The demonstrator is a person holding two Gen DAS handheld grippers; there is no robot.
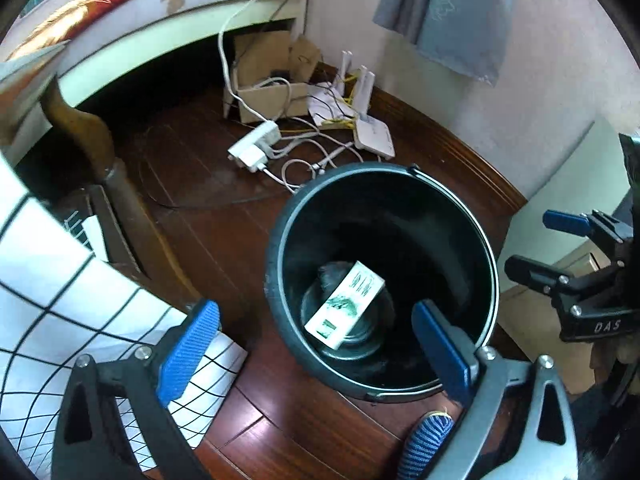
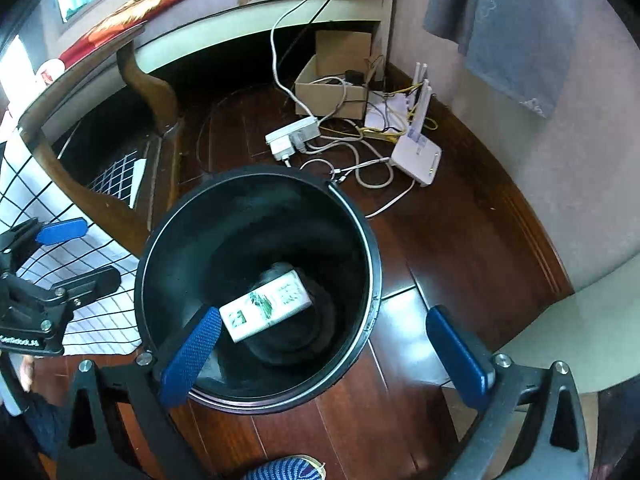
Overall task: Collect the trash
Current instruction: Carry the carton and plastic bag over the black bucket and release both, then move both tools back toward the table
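the black bucket (image 1: 276, 280) stands on the dark wood floor, and a white and green box (image 1: 345, 306) lies flat at the bottom of it, on top of a dark round thing. the left gripper (image 1: 316, 344) hangs over the bucket's rim at about 7 o'clock, its blue pads wide apart with nothing between them. the right gripper (image 2: 326, 352) hangs over the rim at about 5 o'clock in its own view, also wide open and empty. it looks like the box is already in the bin, so this drop seems done. to do it well, lift both tools straight up and keep the pads off the rim so the bucket does not tip. then look for more trash, but stay away from the white cables (image 1: 304, 160) at 12 o'clock.
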